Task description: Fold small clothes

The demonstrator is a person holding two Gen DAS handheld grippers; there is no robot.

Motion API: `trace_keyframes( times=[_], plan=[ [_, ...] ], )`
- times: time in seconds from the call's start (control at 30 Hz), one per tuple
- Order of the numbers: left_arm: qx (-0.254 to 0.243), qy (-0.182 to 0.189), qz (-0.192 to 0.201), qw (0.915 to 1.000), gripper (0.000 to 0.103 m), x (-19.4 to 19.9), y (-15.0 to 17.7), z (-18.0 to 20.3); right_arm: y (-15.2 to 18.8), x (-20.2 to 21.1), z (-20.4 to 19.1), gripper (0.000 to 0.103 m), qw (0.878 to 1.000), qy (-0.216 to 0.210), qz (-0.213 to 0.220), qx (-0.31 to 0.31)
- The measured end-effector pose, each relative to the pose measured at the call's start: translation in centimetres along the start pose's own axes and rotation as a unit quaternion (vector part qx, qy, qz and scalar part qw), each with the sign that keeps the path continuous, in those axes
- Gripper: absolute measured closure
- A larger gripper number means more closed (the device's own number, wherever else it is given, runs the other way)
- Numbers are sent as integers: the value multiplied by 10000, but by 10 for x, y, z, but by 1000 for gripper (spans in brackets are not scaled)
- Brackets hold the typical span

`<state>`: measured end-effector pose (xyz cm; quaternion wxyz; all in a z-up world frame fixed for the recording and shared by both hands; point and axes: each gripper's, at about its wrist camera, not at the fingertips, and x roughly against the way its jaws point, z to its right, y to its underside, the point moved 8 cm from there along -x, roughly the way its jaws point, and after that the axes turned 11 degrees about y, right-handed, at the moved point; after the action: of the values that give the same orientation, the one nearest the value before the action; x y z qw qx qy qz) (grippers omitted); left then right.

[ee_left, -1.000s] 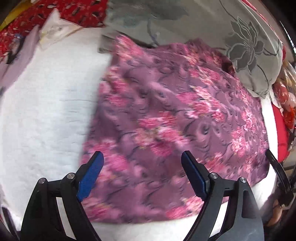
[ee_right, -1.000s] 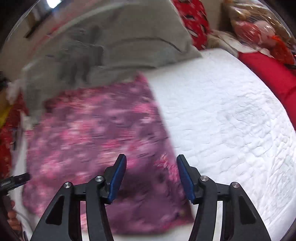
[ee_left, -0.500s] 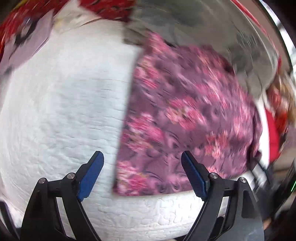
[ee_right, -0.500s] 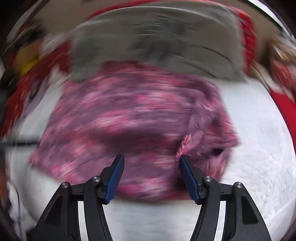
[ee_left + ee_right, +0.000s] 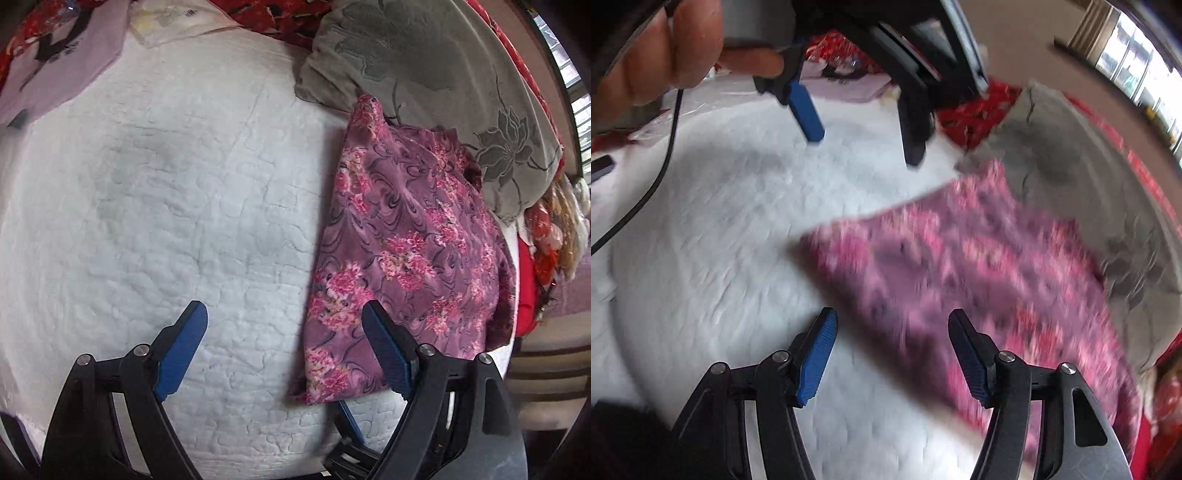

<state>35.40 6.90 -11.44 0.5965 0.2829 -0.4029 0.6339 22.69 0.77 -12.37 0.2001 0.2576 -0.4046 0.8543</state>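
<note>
A purple garment with pink flowers [image 5: 402,251] lies folded flat on the white quilted bed [image 5: 166,206], at the right of the left wrist view. My left gripper [image 5: 284,350] is open and empty, its right finger over the garment's near left edge. The garment [image 5: 979,266] is blurred in the right wrist view. My right gripper [image 5: 890,354] is open and empty, hovering over the garment's near corner. The left gripper [image 5: 864,129] also shows at the top of the right wrist view, held by a hand.
A grey flowered pillow [image 5: 443,74] lies behind the garment and touches its far edge. A lilac garment [image 5: 55,55] and red patterned bedding [image 5: 280,18] lie at the far edge. A black cable [image 5: 646,184] crosses the bed at left.
Both grippers have swung to the left, away from over the garment. The garment, which filled both views, now sits to the right with bare quilt in front. Both grippers stay open.
</note>
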Motion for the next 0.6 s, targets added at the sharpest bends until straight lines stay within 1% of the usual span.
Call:
trace_keyframes(
  times=[0.03,0.07,0.1,0.13,0.17,0.2,0.23,0.3,0.4,0.5,0.6],
  plan=[
    [21,57,-42,10000,17,2,-2,-2,-6,-5,0,40,9998,202,61,-16],
    [48,127,-85,9999,17,0,-5,-1,-10,-10,1,42,9995,315,75,-16],
    [73,242,-127,9996,17,-2,-8,0,-13,-15,4,46,9991,405,87,-30],
    [110,401,-177,9990,17,-4,-11,2,-15,-17,7,52,9989,445,115,-50],
    [146,552,-228,9981,17,-7,-14,5,-17,-22,10,81,9989,466,101,-48],
    [188,705,-290,9969,17,-11,-17,8,-16,-25,11,93,9989,463,54,-41],
    [226,857,-356,9954,17,-15,-21,13,-17,-28,17,93,9989,459,46,-82],
    [249,1051,-440,9932,17,-23,-27,21,-20,-22,31,94,9980,496,242,-298],
    [270,1398,-602,9880,17,-36,-35,39,-21,-3,50,94,9956,475,481,-650],
    [286,1536,-708,9852,17,-49,-44,55,-22,10,61,95,9939,454,635,-783],
    [255,1441,-733,9865,17,-59,-53,68,-22,13,64,95,9932,352,676,-880]
  ],
)
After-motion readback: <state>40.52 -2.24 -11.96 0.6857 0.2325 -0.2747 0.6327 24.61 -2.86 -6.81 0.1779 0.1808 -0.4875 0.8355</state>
